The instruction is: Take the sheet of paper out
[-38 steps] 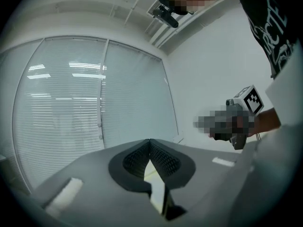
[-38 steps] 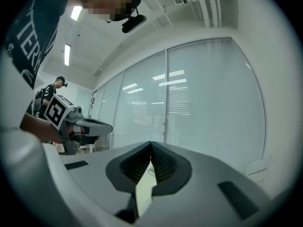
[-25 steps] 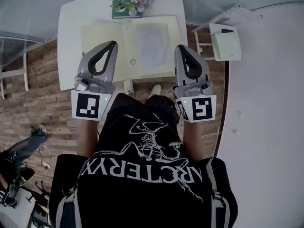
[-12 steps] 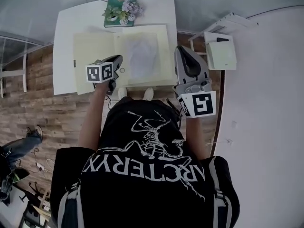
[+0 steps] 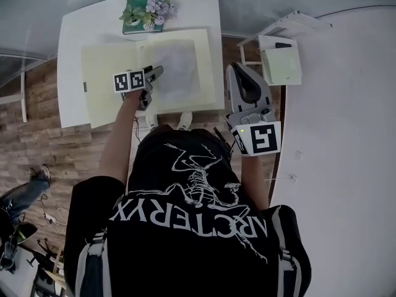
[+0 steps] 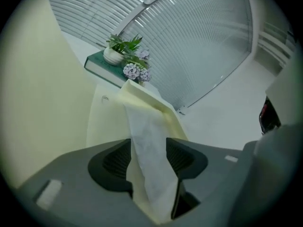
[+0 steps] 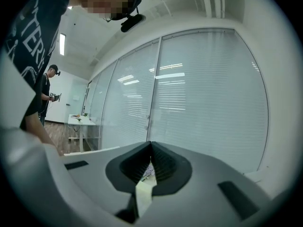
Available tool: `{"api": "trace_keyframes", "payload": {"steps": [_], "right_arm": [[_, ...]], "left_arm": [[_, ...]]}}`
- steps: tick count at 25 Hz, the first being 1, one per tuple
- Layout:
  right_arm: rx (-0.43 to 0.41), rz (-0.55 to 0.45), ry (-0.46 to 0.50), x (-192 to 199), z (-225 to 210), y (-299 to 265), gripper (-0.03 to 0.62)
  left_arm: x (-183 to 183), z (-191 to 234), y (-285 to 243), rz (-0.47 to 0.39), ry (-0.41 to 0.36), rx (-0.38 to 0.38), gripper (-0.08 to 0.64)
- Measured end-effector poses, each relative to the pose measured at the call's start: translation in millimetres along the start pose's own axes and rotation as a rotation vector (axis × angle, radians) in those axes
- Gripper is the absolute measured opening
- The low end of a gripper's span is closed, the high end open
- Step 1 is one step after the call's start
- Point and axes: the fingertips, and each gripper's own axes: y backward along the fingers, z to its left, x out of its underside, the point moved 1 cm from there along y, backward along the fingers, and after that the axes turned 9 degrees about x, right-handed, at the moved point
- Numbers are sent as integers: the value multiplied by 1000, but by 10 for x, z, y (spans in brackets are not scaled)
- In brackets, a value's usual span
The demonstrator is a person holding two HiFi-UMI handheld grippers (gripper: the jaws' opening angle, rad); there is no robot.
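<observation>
left gripper (image 5: 156, 73) has dropped from beside the torso to the table (image 5: 71, 36) and now sits at the 8 o'clock corner of the white sheet of paper (image 5: 178, 64), which lies on the open yellow folder (image 5: 108, 73); its jaws stand apart with the sheet's lifted edge between them. right gripper (image 5: 238, 73) hangs closed and empty at the folder's 4 o'clock. the sheet looks ready to be pinched, then drawn out

Left gripper (image 5: 154, 73) over the sheet of paper (image 5: 178, 67) (right gripper (image 5: 237, 70) well apart).
</observation>
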Motion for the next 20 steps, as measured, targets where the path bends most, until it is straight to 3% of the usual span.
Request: {"api": "trace_keyframes", "payload": {"steps": [7, 13, 18, 20], "right_arm": [[23, 10, 14, -29, 8, -57, 12], [53, 30, 21, -14, 1, -31, 12], [85, 38, 20, -17, -16, 16, 12], [95, 40, 20, -15, -20, 34, 12]], "left_arm": [[9, 143, -123, -4, 118, 52, 235], [-3, 69, -281, 56, 126, 94, 230], [45, 43, -364, 118, 125, 88, 187], [89, 32, -397, 146, 121, 91, 139]]}}
